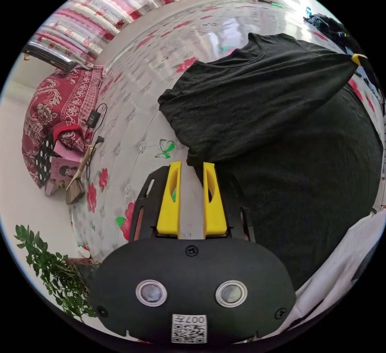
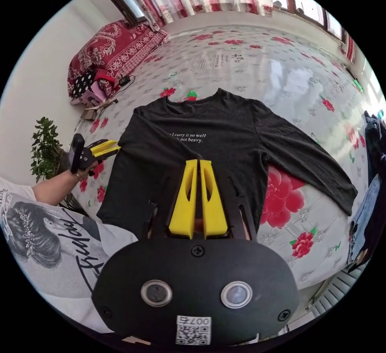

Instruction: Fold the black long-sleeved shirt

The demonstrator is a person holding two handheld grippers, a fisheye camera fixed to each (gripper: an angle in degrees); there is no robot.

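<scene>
- The black long-sleeved shirt (image 2: 225,136) lies front up on the bed (image 2: 281,71), across the middle of the right gripper view, its collar toward the top of the frame.
- One sleeve (image 2: 305,156) stretches flat toward the right edge of that view; the other is folded over the body of the shirt.
- The right hand-held gripper (image 2: 198,162) sits at lower centre of its own view, yellow jaws pressed together on the tip of the folded sleeve, which rises to them in a dark ridge.
- The left hand-held gripper (image 2: 114,146) shows at the left of the right gripper view, gripped by a person's hand (image 2: 82,166), its jaws at the shirt's side edge.
- In the left gripper view the left hand-held gripper (image 1: 192,164) has its jaws slightly apart; the shirt's edge reaches their tips, but whether they pinch it cannot be told.
- The right gripper's yellow tip (image 1: 358,58) appears at upper right of the left gripper view, pulling the fabric taut.
- A red patterned quilt (image 1: 60,99) lies at the left, a green plant (image 1: 48,264) at lower left.
</scene>
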